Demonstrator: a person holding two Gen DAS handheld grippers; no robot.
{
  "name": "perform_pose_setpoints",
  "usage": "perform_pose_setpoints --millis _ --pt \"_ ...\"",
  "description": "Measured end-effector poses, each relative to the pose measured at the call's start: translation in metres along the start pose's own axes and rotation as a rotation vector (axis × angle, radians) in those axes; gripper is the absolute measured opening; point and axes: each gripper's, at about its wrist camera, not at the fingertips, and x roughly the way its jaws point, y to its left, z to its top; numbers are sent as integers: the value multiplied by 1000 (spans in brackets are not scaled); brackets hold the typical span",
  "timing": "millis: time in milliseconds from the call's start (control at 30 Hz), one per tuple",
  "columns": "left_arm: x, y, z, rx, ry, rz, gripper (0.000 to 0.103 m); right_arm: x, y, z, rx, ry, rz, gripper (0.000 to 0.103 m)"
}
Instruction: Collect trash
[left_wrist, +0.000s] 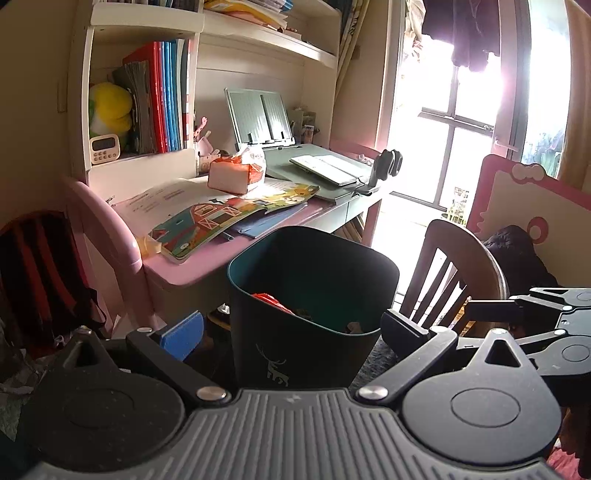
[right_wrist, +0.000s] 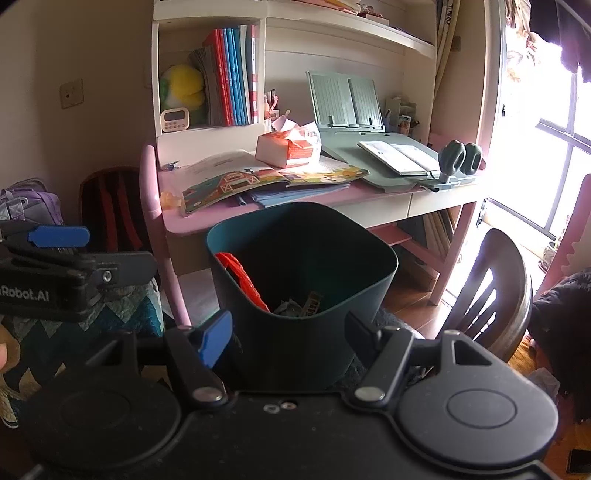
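Note:
A dark teal trash bin (left_wrist: 280, 354) stands on the floor in front of the pink desk (left_wrist: 199, 266). It also shows in the right wrist view (right_wrist: 295, 343). Inside lie a red wrapper (right_wrist: 240, 280) and crumpled scraps (right_wrist: 295, 306). My left gripper (left_wrist: 291, 332) is open and empty, its fingers on either side of the bin's near wall. My right gripper (right_wrist: 291, 332) is open and empty, also straddling the bin's near rim. The left gripper also shows at the left of the right wrist view (right_wrist: 55, 258).
On the desk lie an open picture book (right_wrist: 266, 181), an orange tissue pack (right_wrist: 288, 147), a grey book stand (right_wrist: 347, 99) and an open notebook (right_wrist: 399, 155). A wooden chair (right_wrist: 491, 288) stands at the right. Backpacks (right_wrist: 107, 210) lean at the left.

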Motion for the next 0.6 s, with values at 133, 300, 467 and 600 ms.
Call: perform_pose_setpoints --millis 133,300,467,600 --pt "-5 -2 -1 11 -11 0 103 -1 0 0 0 -3 -6 68" --pt "-10 -3 -1 20 -21 5 103 -3 2 0 8 -8 -10 68" --pt "-12 -2 -2 17 -28 -1 103 -6 3 -1 7 -17 -12 68" --pt "-13 -2 -2 19 -31 -3 103 -9 4 -2 7 -21 -12 68"
